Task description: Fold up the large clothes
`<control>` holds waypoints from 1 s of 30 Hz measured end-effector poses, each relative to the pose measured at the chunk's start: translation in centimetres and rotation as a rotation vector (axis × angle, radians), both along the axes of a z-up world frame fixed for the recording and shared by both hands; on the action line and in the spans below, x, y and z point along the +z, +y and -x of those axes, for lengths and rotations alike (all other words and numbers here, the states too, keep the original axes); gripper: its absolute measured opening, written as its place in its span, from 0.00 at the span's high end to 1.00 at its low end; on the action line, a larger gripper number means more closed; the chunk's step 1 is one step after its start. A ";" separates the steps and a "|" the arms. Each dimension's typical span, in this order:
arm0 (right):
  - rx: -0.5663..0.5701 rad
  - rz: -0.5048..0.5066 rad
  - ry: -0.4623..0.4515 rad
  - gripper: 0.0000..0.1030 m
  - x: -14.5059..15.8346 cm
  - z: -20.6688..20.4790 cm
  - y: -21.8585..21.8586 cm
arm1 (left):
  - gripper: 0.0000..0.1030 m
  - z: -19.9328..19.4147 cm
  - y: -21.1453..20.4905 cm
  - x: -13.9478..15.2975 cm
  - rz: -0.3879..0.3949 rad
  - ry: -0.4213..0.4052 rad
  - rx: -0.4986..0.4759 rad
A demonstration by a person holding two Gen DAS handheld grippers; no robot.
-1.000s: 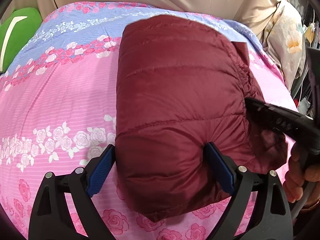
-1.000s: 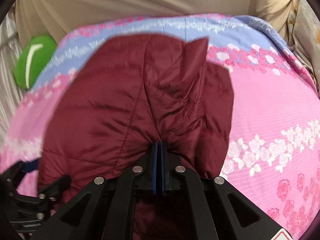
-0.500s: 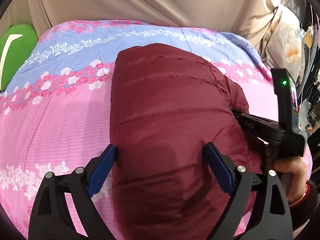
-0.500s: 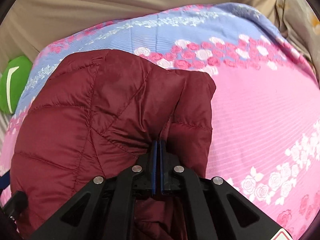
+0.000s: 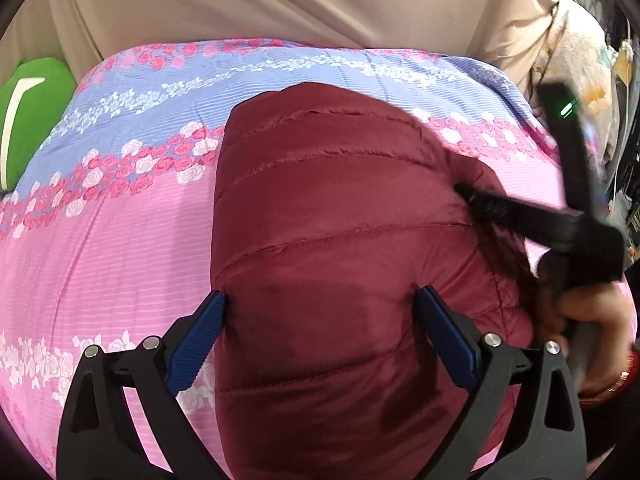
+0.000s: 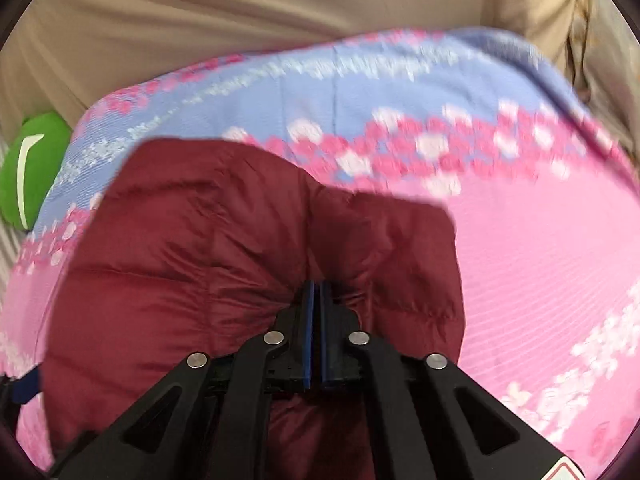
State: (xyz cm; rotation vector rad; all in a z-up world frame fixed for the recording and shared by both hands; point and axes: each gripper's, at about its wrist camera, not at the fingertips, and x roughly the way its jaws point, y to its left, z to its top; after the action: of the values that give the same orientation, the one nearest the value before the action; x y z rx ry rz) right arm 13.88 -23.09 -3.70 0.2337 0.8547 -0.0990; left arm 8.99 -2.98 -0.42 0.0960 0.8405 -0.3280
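Ahead of our left tongs (image 5: 320,336) and off to their left sits a green cushion (image 5: 32,120) at the far edge of the bed, and to their right hangs a pale floral cloth (image 5: 580,80). Crossing in from that right side is our right tongs (image 5: 472,196), a hand (image 5: 592,320) wrapped around the handle, a green light on its upright part; they reach into the right flank of the maroon quilted jacket (image 5: 332,240) and block our view of that edge.

We work over a bedspread (image 5: 120,240) striped in pink and lilac with rose bands, and a beige curtain (image 5: 280,0) closes off the room beyond it.

The jacket lies folded in a thick bundle directly before both tongs. Our left tongs stand wide, one blue pad at each side of the bundle; whether they press it we cannot tell, and the jaws have just been opening with the jacket between them. Our right tongs (image 6: 316,296) are pinched tight on a fold of the jacket (image 6: 200,272), the blue pads together.

Against a second ago, the bundle fills more of the left view and reaches past its bottom edge, and the right tongs sit higher on its flank, now showing that green light
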 end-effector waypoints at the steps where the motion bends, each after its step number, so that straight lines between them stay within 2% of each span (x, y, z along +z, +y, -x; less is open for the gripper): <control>1: -0.006 -0.007 -0.002 1.00 -0.5 0.0 -0.5 | 0.08 0.0 -0.2 0.0 -0.007 -0.006 -0.005; 7: -0.009 0.021 0.007 1.00 -1.6 -0.2 -1.0 | 0.08 0.1 -1.3 -0.1 -0.051 -0.021 -0.007; 10: -0.033 0.003 0.007 1.00 -0.6 0.8 -1.5 | 0.08 0.3 -0.4 0.3 -0.028 0.001 0.002; 13: -0.013 -0.041 -0.045 0.89 2.0 5.2 -1.5 | 0.08 1.4 2.0 1.5 0.015 -0.004 0.011; 16: 0.064 -0.023 -0.065 0.89 3.9 10.6 -1.1 | 0.08 2.7 4.4 2.3 0.052 0.009 -0.010; 19: 0.134 -0.001 -0.005 0.89 3.3 14.7 -0.2 | 0.08 3.7 6.0 1.4 0.068 0.084 -0.044; 22: 0.140 -0.010 0.108 0.86 -0.7 15.6 0.2 | 0.07 3.7 5.9 -1.9 0.076 0.191 -0.049; 24: 0.108 -0.036 0.122 0.80 -2.4 15.6 -0.2 | 0.07 3.3 6.1 -3.1 0.127 0.243 -0.040; 26: 0.087 -0.076 0.111 0.79 -1.7 15.7 -0.8 | 0.08 3.0 6.4 -3.2 0.176 0.277 -0.034; 27: 0.074 -0.100 0.085 0.73 -0.9 15.8 -1.5 | 0.08 2.9 6.8 -2.5 0.217 0.272 -0.035; 28: 0.065 -0.123 0.062 0.57 -0.3 16.0 -2.0 | 0.08 2.9 7.3 -1.8 0.254 0.254 -0.038; 30: 0.049 -0.200 0.004 0.40 0.8 16.1 -3.6 | 0.05 2.5 8.1 -0.6 0.313 0.223 -0.037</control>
State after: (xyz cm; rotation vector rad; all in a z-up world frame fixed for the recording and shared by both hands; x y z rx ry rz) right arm -2.18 -26.65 -2.92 0.4000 0.8746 0.0319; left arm 6.53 5.12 -1.06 -0.2211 0.9987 -0.5078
